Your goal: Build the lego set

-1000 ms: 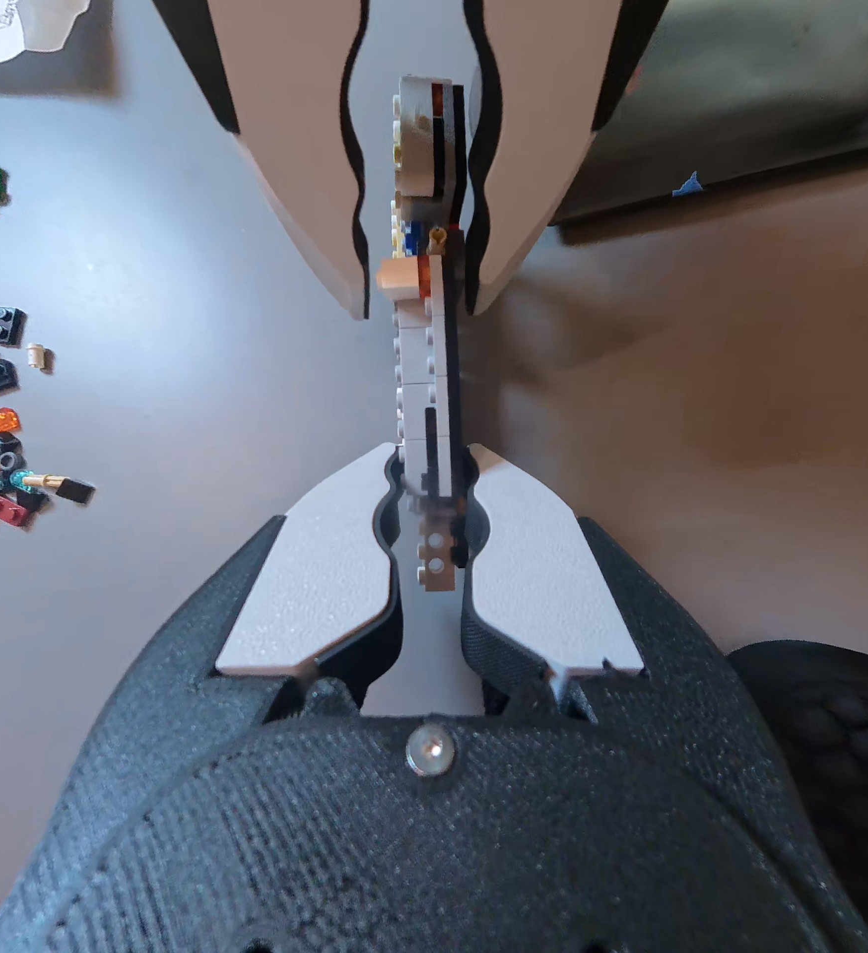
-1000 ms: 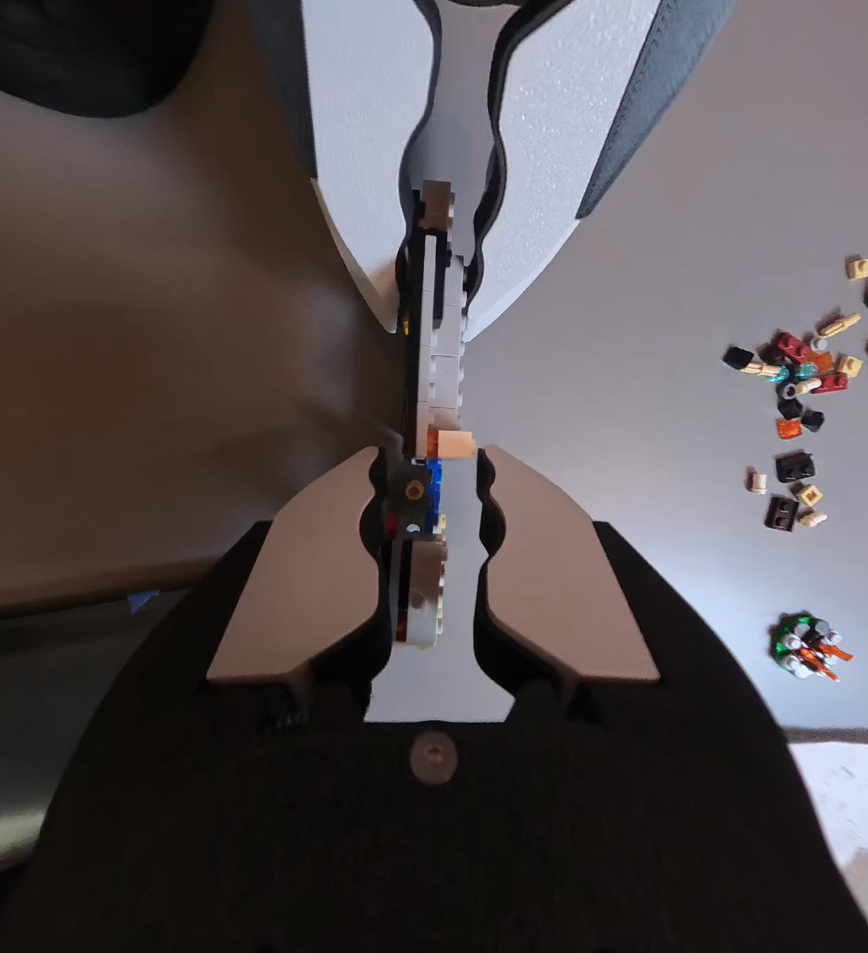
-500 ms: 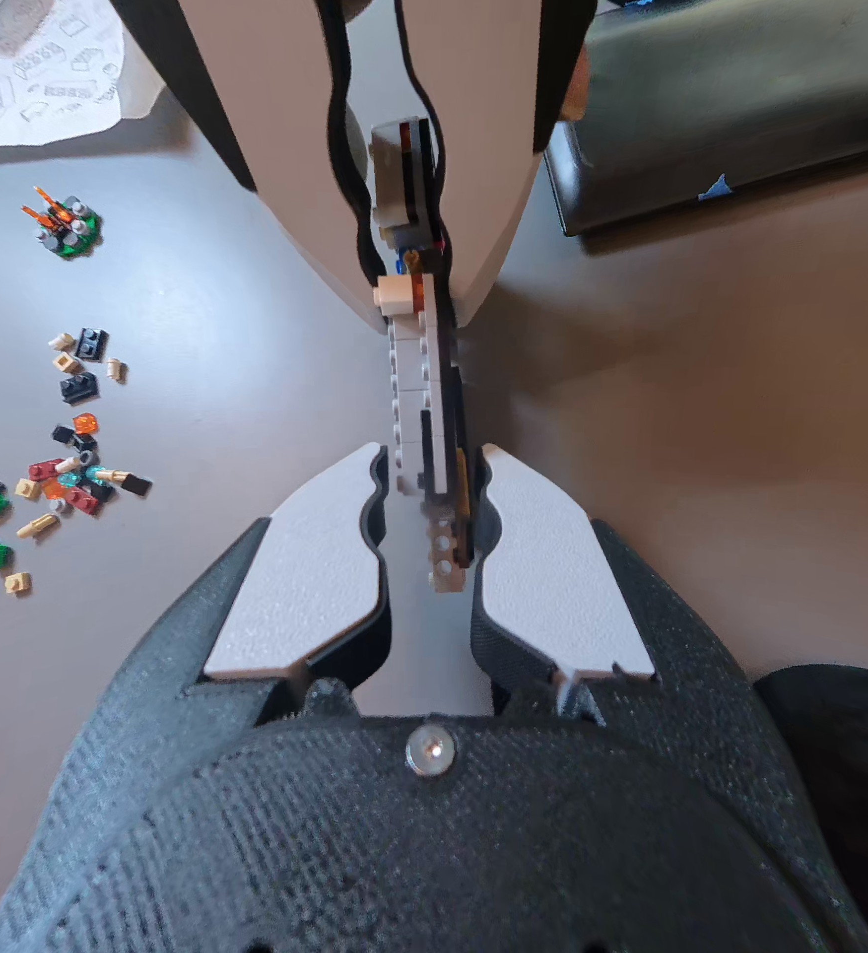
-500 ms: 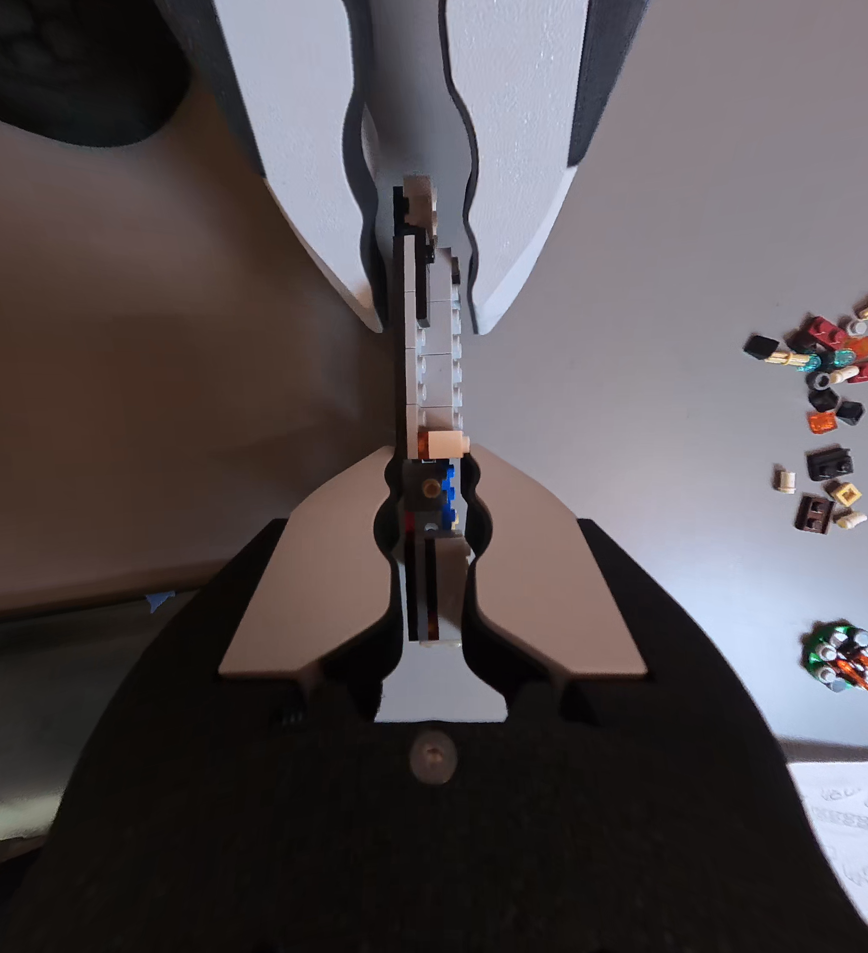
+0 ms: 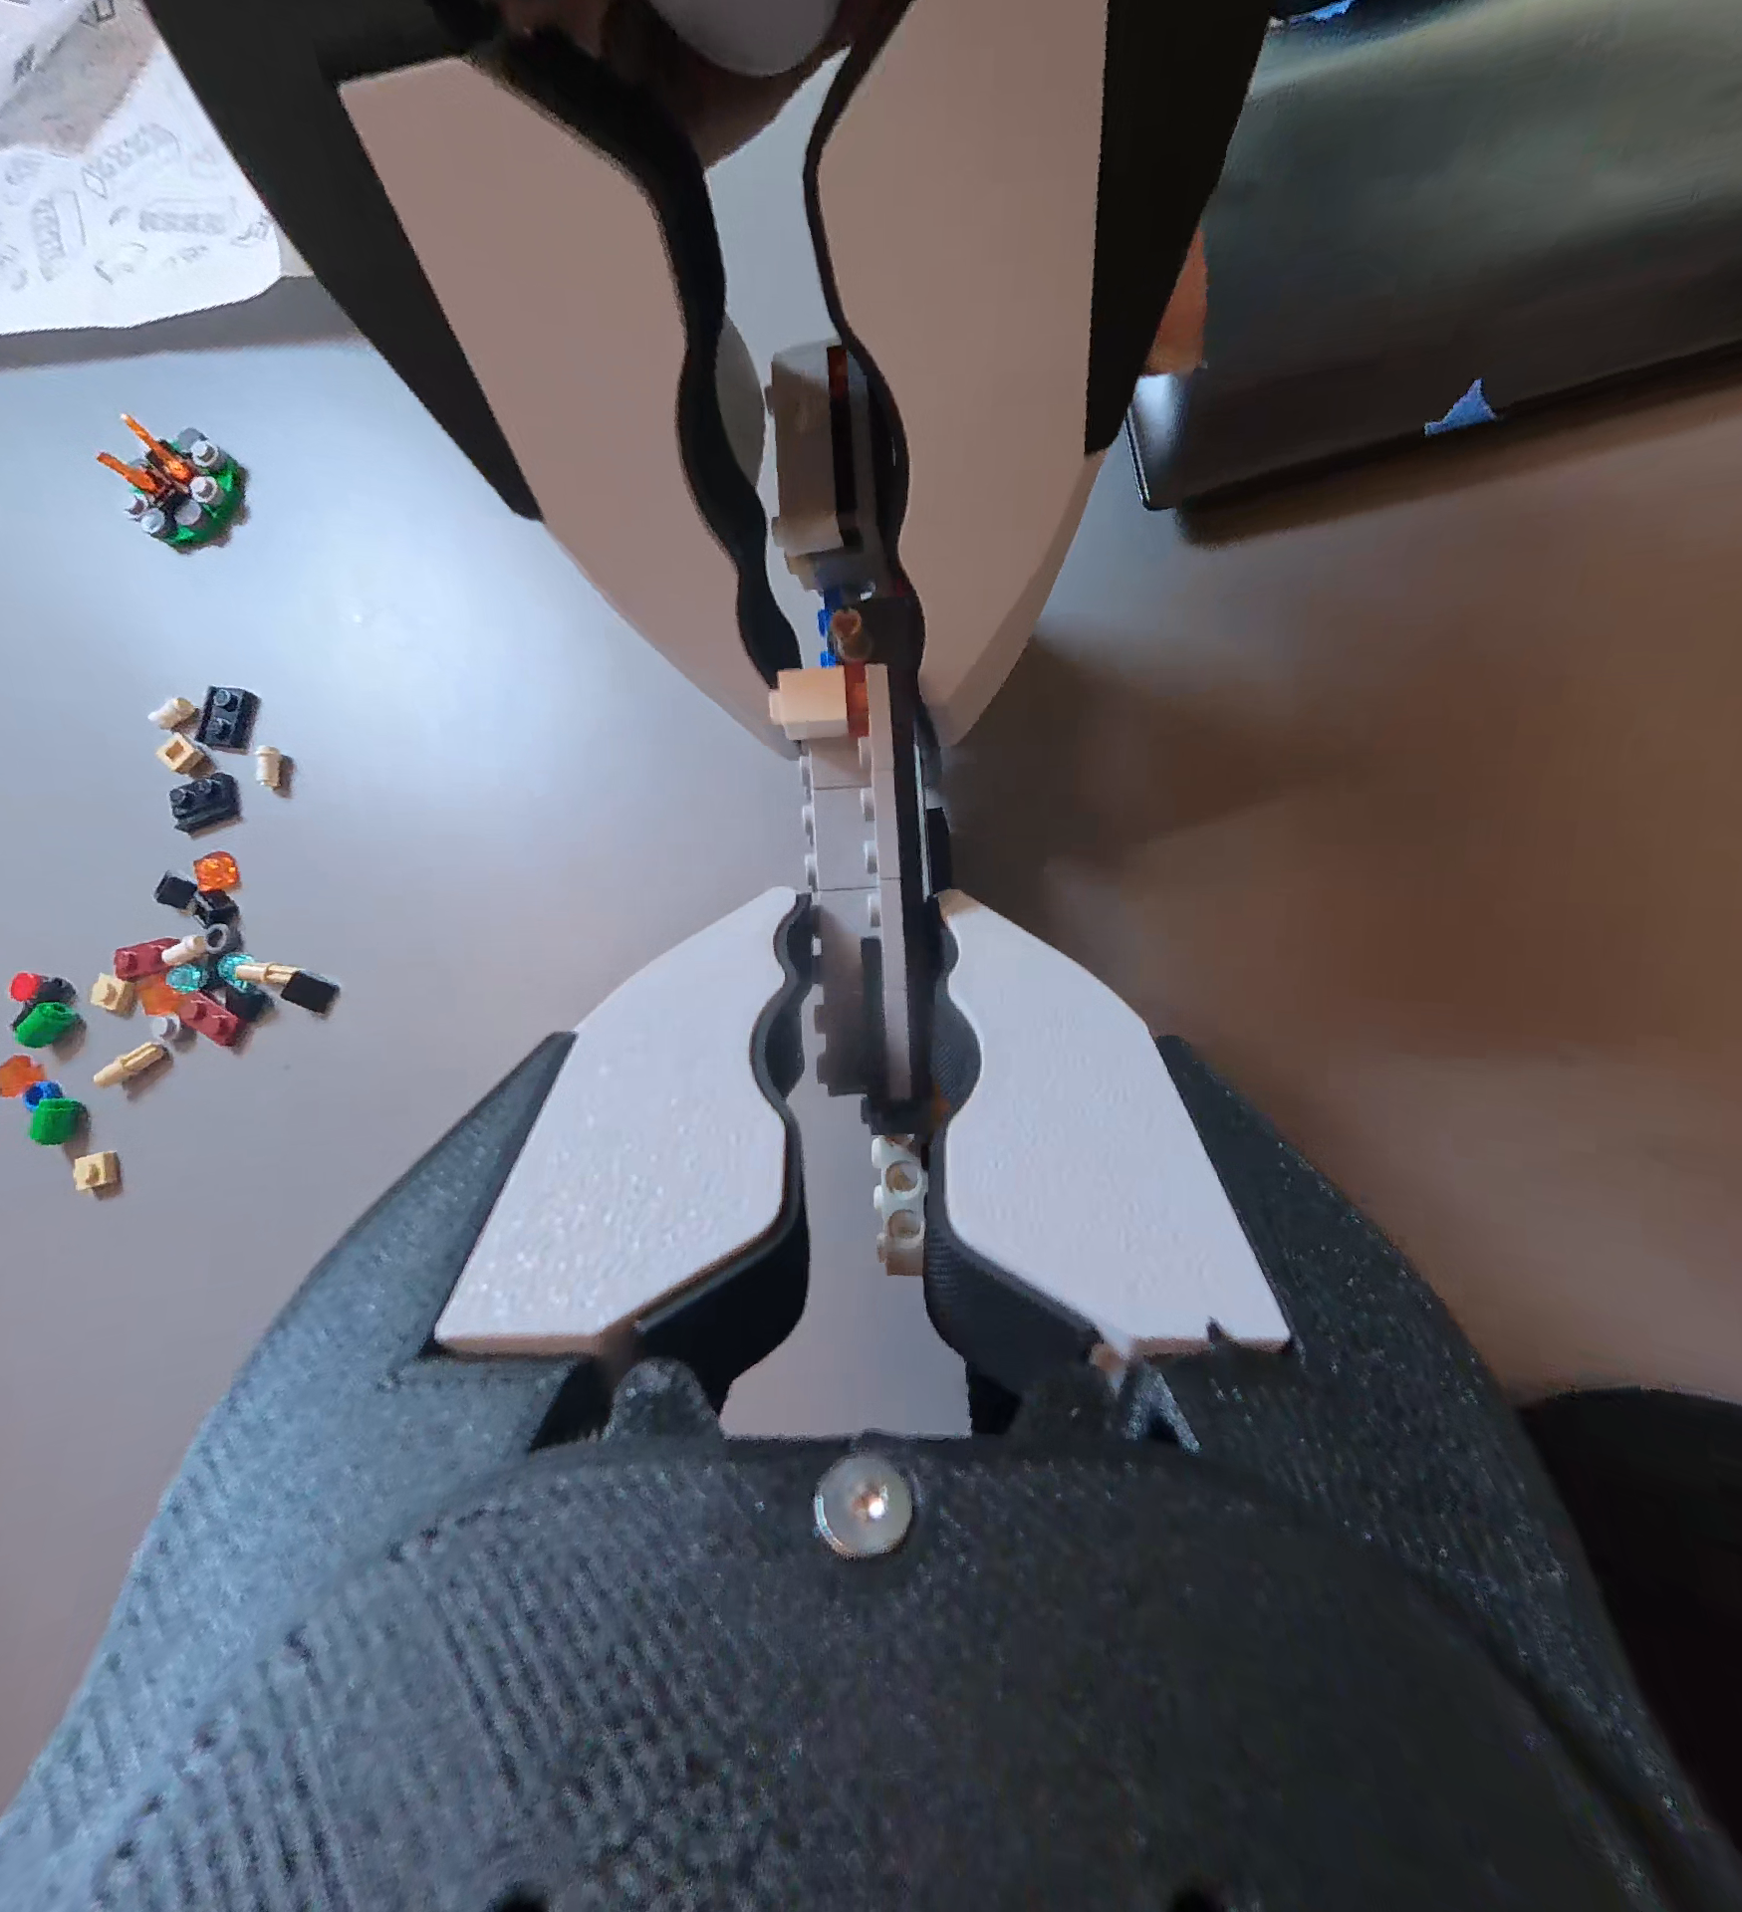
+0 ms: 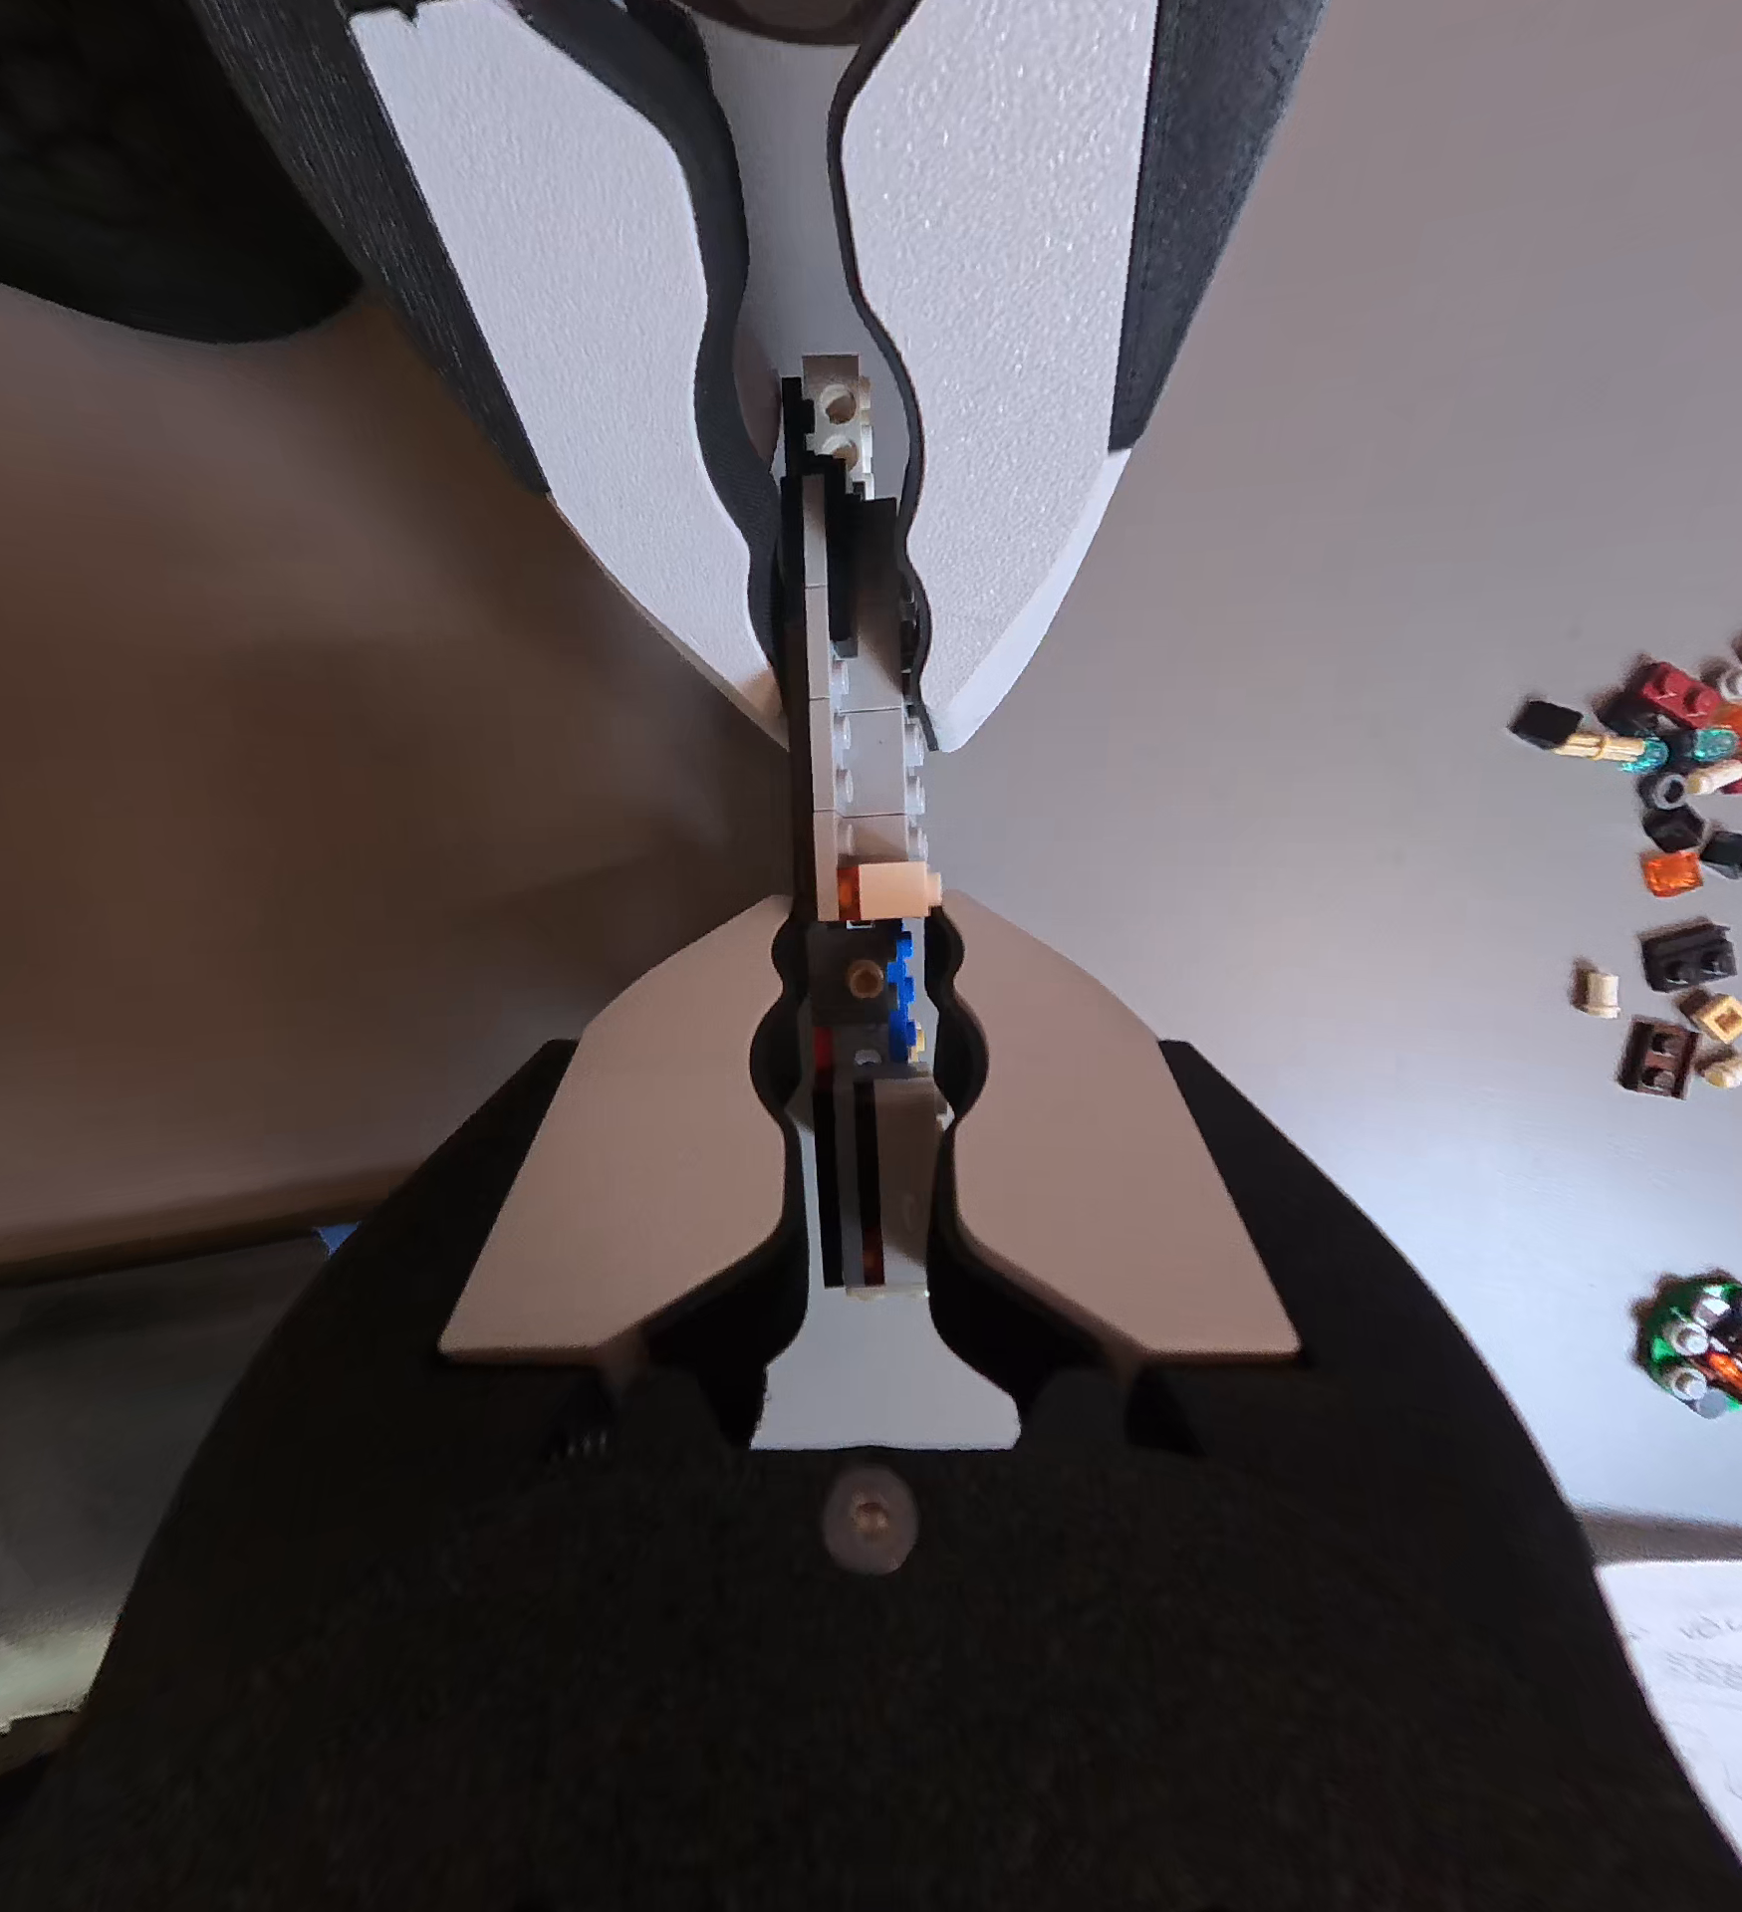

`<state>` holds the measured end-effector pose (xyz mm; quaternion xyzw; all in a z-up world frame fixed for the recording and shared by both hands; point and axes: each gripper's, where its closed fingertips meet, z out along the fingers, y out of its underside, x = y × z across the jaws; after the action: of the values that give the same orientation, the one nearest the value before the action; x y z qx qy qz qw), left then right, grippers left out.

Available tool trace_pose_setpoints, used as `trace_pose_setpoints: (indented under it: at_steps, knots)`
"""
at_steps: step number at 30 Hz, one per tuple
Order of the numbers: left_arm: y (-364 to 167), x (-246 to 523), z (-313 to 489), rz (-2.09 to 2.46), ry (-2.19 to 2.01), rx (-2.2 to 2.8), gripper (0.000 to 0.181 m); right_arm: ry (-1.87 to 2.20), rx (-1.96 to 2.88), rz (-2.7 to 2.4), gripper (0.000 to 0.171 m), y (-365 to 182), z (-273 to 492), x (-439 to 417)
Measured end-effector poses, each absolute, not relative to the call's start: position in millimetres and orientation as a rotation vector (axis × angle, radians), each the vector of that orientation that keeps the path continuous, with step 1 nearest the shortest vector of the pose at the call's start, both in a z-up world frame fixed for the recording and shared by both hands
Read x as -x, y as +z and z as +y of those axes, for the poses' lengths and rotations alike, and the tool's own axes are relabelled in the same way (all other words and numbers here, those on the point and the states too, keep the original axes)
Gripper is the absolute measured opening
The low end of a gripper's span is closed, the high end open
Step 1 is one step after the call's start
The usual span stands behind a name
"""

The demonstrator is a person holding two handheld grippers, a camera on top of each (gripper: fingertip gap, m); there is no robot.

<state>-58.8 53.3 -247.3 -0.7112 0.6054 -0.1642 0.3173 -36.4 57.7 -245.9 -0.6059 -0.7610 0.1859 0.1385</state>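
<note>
A long, thin lego assembly (image 5: pixel 846 828) of grey and black plates, with a tan and orange brick and blue bits near one end, hangs edge-on above the grey table. My left gripper (image 5: pixel 872 900) is shut on its grey and black end. My right gripper (image 6: pixel 866 902) is shut on the other end, which has the blue bits and a grey block. The grippers face each other tip to tip; the right gripper shows in the left wrist view (image 5: pixel 872 740) and the left gripper in the right wrist view (image 6: pixel 861 733). A short stretch of the assembly (image 6: pixel 872 766) shows between them.
Several small loose lego pieces (image 5: pixel 183 973) lie on the table; they also show in the right wrist view (image 6: pixel 1694 766). A small round green build with orange spikes (image 5: pixel 178 486) (image 6: pixel 1720 1345) sits beyond them. White printed paper (image 5: pixel 70 238) and a dark flat object (image 5: pixel 1518 207) lie at the far side. Left and right tips are no more than a few centimetres apart.
My right gripper has closed on its end of the assembly. The two grippers have come closer together, so less of the assembly shows between them. More of the loose pieces have come into view.
</note>
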Motion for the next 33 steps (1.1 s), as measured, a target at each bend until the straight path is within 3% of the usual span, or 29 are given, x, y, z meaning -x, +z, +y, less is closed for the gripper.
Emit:
trace_pose_setpoints:
  at_steps: [1,30,33]
  knots:
    - [-247.3,60.1,52.3,1.607,-0.424,1.873,0.02,0.54,1.75,-2.201,0.021,-245.9,56.7,37.2]
    - [-252.4,66.3,49.0,1.674,-0.339,1.868,0.022,0.569,1.787,-2.171,0.019,-252.5,53.3,36.3]
    - [-255.9,67.3,48.1,1.692,-0.328,1.884,0.029,0.579,1.796,-2.161,0.019,-252.3,53.2,36.7]
